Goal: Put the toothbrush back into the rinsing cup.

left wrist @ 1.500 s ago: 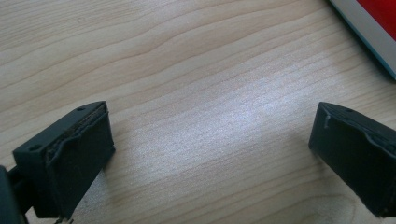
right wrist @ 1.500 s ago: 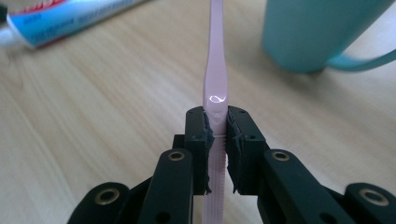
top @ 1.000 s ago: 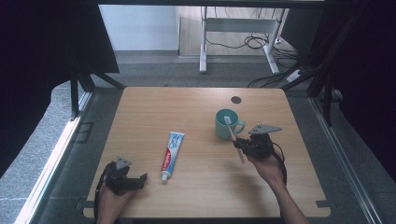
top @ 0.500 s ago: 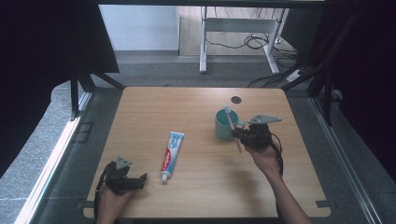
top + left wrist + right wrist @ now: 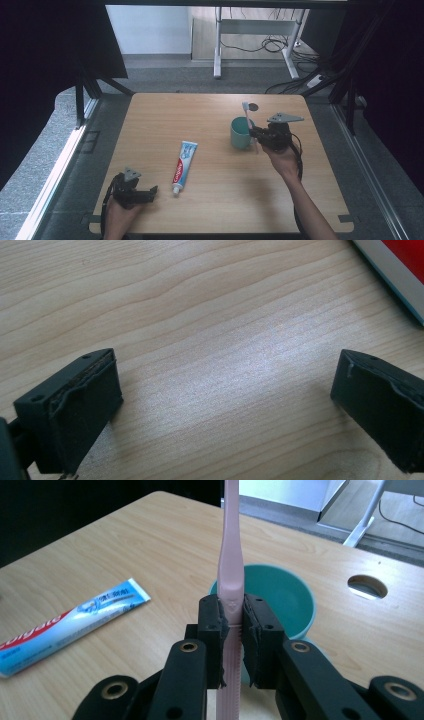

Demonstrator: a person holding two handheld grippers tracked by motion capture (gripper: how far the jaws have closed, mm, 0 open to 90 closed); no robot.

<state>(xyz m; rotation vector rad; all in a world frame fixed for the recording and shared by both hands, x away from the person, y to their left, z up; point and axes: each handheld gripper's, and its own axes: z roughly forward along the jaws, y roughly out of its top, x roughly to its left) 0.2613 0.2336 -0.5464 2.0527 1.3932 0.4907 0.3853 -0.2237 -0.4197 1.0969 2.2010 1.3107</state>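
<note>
**Inspector:** Starting at your left. Your left gripper point(image 5: 142, 193) rests low at the near edge of the bench point(image 5: 210, 210), jaws standing wide apart with bare wood between them. The toothpaste tube point(image 5: 183, 160) lies flat just beside it, cap end toward you. If you sweep that hand sideways, an open jaw could knock the tube out of line.

**Operator:** And on the right?

**Inspector:** Your right gripper point(image 5: 232, 630) is clamped on the pink toothbrush point(image 5: 231, 555), low on the handle, and holds it upright beside the teal cup point(image 5: 241, 134). The grip is narrow and well below the middle of the brush, so the long upper part could swing or slip between the pads if you turn your wrist quickly. Bring the brush down off-centre and it may strike the rim and tip the cup, which looks light.

**Operator:** Anything you could not check?

**Inspector:** Yes. In the right gripper view the bristle head runs off the top, and the handle's lower end is hidden behind the jaws. In the left gripper view the tube is cut to one corner. I cannot tell whether the cup holds anything.
</note>
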